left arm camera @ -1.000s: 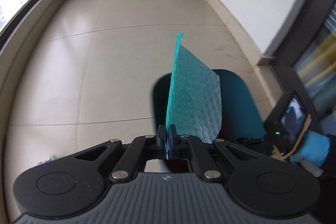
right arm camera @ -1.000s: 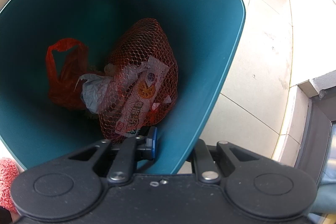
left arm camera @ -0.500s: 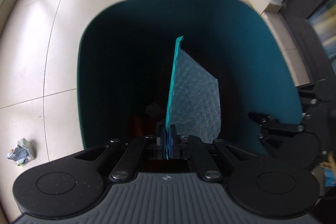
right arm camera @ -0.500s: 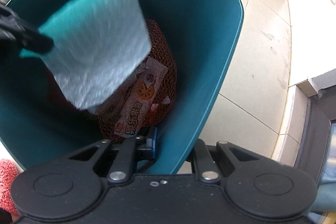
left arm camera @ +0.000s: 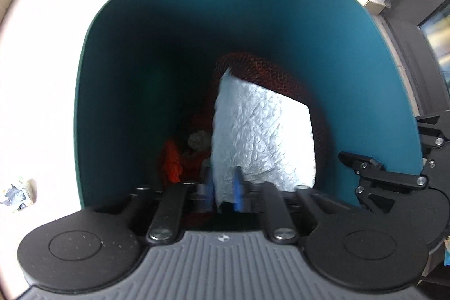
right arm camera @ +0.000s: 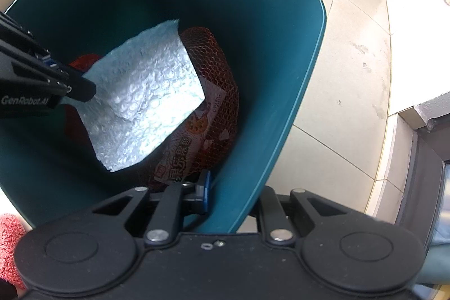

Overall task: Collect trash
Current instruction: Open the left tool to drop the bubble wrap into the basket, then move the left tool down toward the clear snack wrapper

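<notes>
Now over the bin [right arm camera: 295,92]
Left gripper [left arm camera: 223,191] parted, bubble wrap [left arm camera: 261,137] loose between its fingers; right gripper [right arm camera: 225,196] clamps the bin's rim

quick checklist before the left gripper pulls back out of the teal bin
1. Silvery bubble-wrap sheet over the teal plastic bin's opening: ok, it hangs inside the walls above the red mesh net bag.
2. Left gripper released: ok, its blue pads are parted, though the sheet's lower edge sits between them.
3. Sheet free of the pads: cannot tell, contact is blurred.
4. Right gripper holding the bin: ok, its fingers straddle the near rim and look closed on it.
5. Trash left outside: not ok, a crumpled scrap of paper lies on the tiled floor left of the bin.
</notes>
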The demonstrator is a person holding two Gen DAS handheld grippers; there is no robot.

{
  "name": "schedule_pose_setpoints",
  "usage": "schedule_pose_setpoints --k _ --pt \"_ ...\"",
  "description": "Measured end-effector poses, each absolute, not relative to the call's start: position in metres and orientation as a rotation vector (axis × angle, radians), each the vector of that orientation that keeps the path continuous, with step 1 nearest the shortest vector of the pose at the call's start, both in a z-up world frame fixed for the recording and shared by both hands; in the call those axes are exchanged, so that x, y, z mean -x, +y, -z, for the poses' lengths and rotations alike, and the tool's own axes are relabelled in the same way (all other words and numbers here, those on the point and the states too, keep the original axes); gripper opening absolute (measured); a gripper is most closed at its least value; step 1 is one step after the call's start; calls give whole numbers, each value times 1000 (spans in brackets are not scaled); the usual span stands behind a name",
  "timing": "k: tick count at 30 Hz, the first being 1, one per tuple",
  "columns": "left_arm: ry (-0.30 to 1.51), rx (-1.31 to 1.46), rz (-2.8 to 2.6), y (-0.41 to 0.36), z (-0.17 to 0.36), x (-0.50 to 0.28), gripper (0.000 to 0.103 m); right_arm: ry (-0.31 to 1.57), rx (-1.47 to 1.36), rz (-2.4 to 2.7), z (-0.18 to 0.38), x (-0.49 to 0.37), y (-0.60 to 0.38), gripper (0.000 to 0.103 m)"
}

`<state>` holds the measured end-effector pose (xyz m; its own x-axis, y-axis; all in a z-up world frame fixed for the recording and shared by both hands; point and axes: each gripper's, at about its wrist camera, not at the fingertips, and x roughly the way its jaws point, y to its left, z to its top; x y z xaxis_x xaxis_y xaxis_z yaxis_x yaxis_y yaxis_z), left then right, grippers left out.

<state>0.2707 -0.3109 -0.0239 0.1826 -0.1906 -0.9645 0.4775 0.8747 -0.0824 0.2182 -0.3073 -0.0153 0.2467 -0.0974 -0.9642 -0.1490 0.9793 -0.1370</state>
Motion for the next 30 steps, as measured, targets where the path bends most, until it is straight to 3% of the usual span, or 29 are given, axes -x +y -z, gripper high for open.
schedule_pose_setpoints --k 2,12,19,21,23,25,30 --pt "1282 -238 492 -307 17 -267 49 1324 214 -36 15 -218 -308 14" --pt "1169 -126 562 -259 -60 -257 49 1332 200 -35 16 -220 -313 14" --pt "1104 -144 431 -184 -95 -282 55 1348 193 -31 18 -224 -314 13" --pt "1100 -134 368 -157 -96 -291 56 1351 195 -30 19 -225 -314 13" --pt "1109 -114 291 -129 -91 -301 68 1356 190 -25 19 -225 -314 13" --pt "1113 -95 206 -102 -80 -312 71 1363 187 -15 20 -226 -313 13" --pt "1187 40 -67 -27 -30 -349 80 1375 186 16 22 -228 -310 13"
